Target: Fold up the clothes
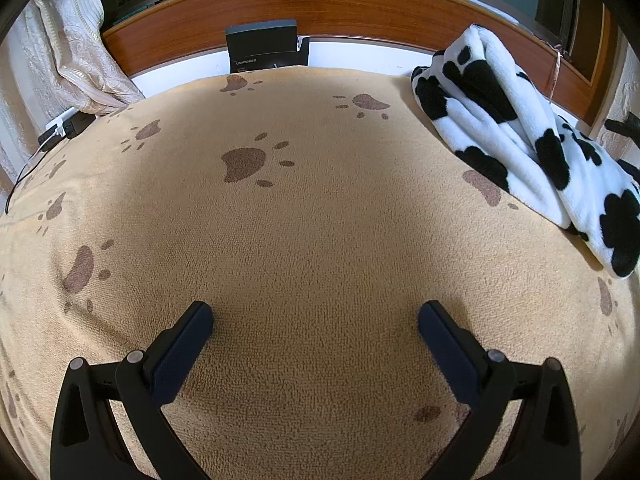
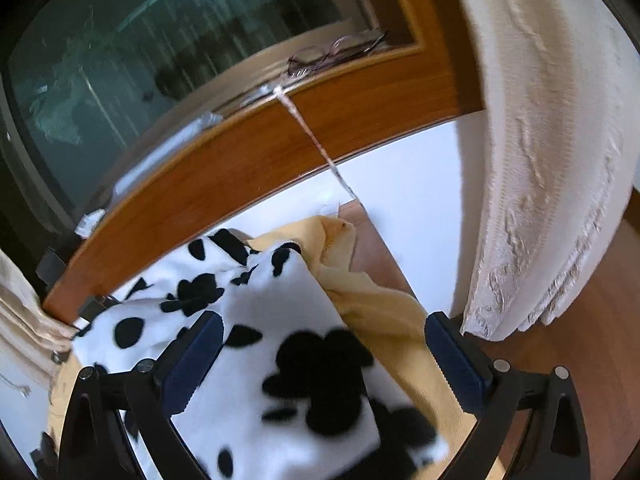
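A white fleece garment with black blotches lies bunched at the far right of a tan paw-print blanket. My left gripper hovers open over the bare middle of that blanket, well short of the garment. In the right wrist view the same spotted garment fills the lower middle. My right gripper is open just above it, its fingers spread on either side of a fold without closing on it. The tan blanket's corner shows beyond the garment.
A wooden window ledge runs along the far side, with a dark box below it. Cream curtains hang at the left and at the right. A power strip with cables sits at the blanket's left edge. Wooden floor lies right of the bed.
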`<state>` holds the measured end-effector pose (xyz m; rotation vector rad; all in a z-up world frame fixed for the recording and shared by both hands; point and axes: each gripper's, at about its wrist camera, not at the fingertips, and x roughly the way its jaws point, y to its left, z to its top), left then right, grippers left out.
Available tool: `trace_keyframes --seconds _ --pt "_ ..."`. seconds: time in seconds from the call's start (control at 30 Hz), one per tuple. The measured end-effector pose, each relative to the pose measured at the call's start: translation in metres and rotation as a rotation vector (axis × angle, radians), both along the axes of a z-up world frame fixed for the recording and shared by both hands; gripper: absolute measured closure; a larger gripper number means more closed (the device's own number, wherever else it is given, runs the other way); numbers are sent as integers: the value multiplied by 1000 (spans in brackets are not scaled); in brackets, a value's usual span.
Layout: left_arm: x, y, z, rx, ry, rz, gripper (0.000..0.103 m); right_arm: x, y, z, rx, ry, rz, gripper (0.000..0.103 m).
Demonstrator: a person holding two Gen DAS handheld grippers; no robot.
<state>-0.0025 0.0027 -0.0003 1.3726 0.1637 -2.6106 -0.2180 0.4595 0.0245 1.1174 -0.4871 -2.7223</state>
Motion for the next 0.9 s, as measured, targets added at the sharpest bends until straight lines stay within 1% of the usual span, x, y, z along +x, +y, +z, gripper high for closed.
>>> trace_keyframes --seconds 0.07,0.13,0.17,0.2,0.23,0.27,0.4,0.43,0.47,0.5,0.53,0.6,0.63,0.67,0.73,0.9 --pt "0 0 0 -2 0 0 0 -15 -5 -5 -7 -15 22 1" --pt "0 0 0 -2 0 0 0 -29 -10 -11 -17 -33 39 7" --pt "0 0 0 -3 -1 2 0 -36 -12 -14 -26 -43 53 14" --pt "0 0 0 -4 -2 4 0 -42 -14 -18 -36 -54 67 23" --pt "0 0 0 -5 -2 4 0 -48 -16 -21 -47 -68 80 27" --pt "0 0 0 -5 -2 4 0 -53 -18 -23 -53 -81 87 29" --pt "0 0 0 -5 -3 6 0 -65 -23 -36 -58 -115 109 30" --pt "0 0 0 -5 -2 5 0 -65 -24 -40 -59 -122 117 32" --pt "0 0 0 -4 -2 5 0 -66 -26 -43 -60 -128 127 39" --pt "0 0 0 -4 -2 6 0 -65 -27 -47 -62 -134 138 49" --pt "0 0 0 -5 -2 6 0 -63 -28 -49 -62 -137 147 55" --pt "-1 0 0 -7 -3 6 0 -58 -29 -48 -61 -127 150 74" --pt "-1 1 0 -7 -2 6 0 -55 -29 -48 -60 -122 151 78" --pt "-1 0 0 -6 -2 8 0 -52 -30 -47 -60 -114 151 88" --pt "-1 0 0 -5 -1 9 0 -41 -31 -38 -64 -76 146 91" --pt "-1 1 0 0 1 9 0 2 -53 16 -15 70 196 94"
